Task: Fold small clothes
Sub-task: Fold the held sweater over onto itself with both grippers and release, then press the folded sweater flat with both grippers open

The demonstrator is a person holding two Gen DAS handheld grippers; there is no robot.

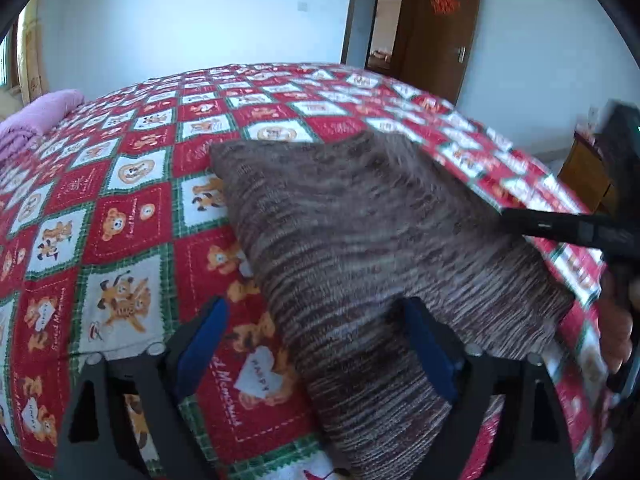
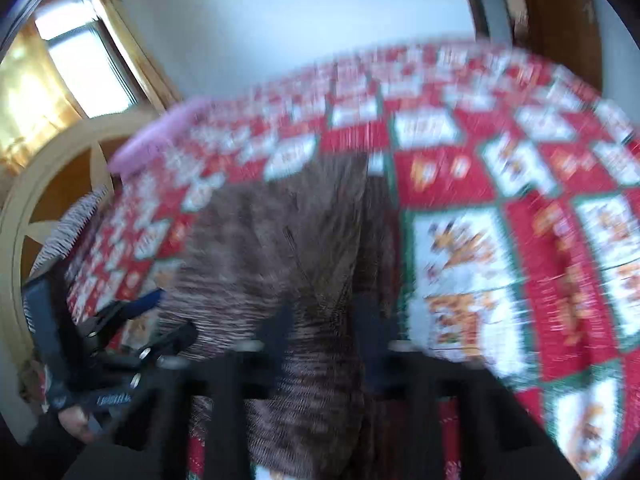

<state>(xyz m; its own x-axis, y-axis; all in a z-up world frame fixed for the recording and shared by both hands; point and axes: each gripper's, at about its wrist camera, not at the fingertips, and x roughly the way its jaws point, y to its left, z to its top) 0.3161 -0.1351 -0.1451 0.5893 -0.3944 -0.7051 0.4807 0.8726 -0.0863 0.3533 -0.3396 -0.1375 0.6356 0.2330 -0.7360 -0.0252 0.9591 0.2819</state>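
Where the left wrist view is sharp, the garment point(image 1: 360, 240) shows as a knitted piece in fine streaks of brown, grey and dull pink, lying folded on the bed point(image 1: 120, 208) as a rough slab with a straight far edge and a soft, rounded fold along its left side. It rests on a quilt of red and white squares bordered in green, printed with teddy bears and dogs (one heart reads "HAPPY"). The left gripper point(image 1: 316, 356) stands wide open, its blue-padded fingers point(image 1: 204, 344) apart; the left finger is over bare quilt and the right one over the near part of the knit, neither pad pressing on the cloth.

The right wrist view is badly smeared. There the same brown knit point(image 2: 280, 248) runs from mid-bed down between the fingers of the right gripper point(image 2: 320, 320), which stand close together and seem to pinch a raised ridge of the fabric, though the blur makes the contact hard to confirm. In the left wrist view a dark finger of that gripper reaches the garment's right edge. A folded pink blanket point(image 1: 36, 120) lies at the far left corner of the bed, well apart from the knit.
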